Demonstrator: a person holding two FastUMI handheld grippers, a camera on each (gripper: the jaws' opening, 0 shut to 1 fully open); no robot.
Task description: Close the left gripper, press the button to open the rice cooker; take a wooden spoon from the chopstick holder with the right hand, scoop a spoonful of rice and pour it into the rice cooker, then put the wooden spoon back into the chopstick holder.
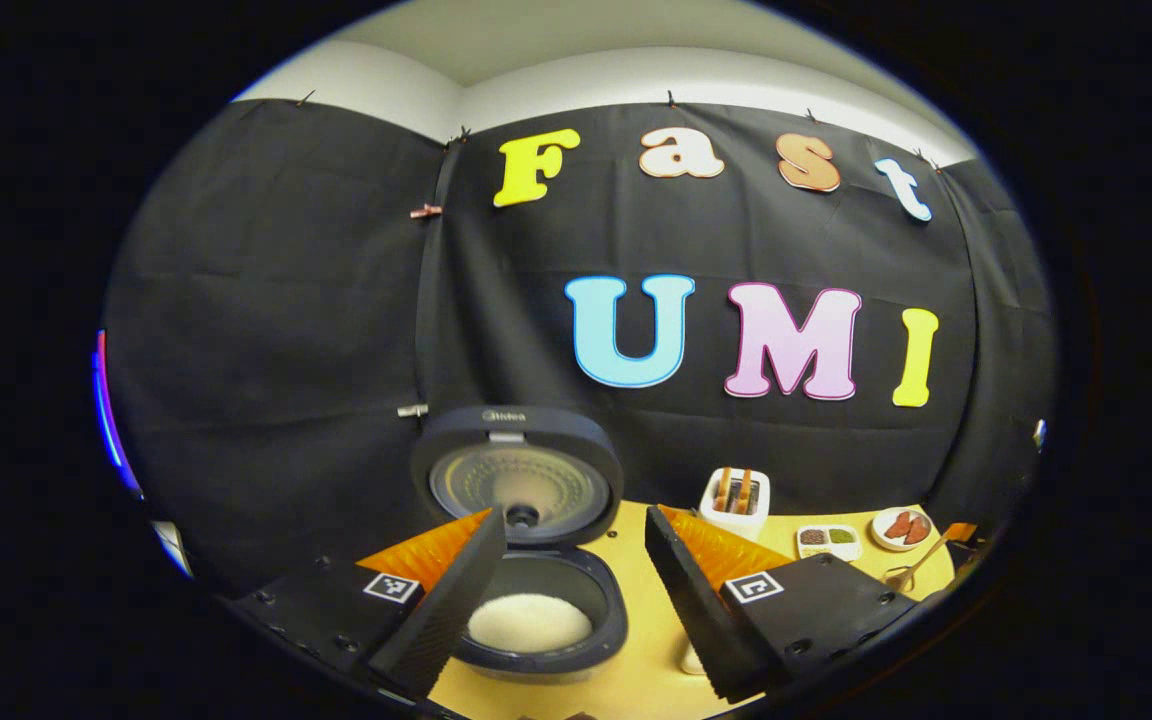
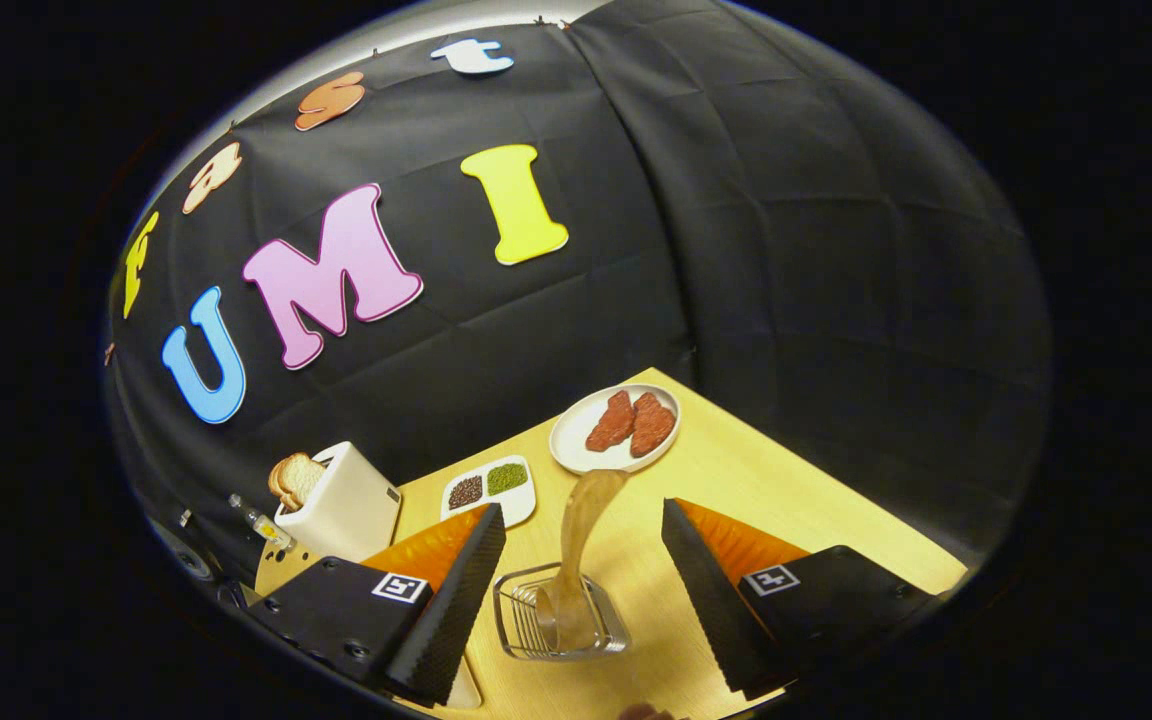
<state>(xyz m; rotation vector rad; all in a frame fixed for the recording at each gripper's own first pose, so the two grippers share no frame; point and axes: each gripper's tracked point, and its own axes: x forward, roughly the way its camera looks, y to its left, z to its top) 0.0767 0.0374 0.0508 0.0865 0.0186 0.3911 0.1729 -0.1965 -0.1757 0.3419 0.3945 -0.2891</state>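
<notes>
One wooden spoon stands in wire chopstick holder.

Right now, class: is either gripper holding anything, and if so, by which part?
Nothing is held. The left gripper and right gripper are both open; the wooden spoon stands in the chopstick holder, between the right fingers, untouched.
</notes>
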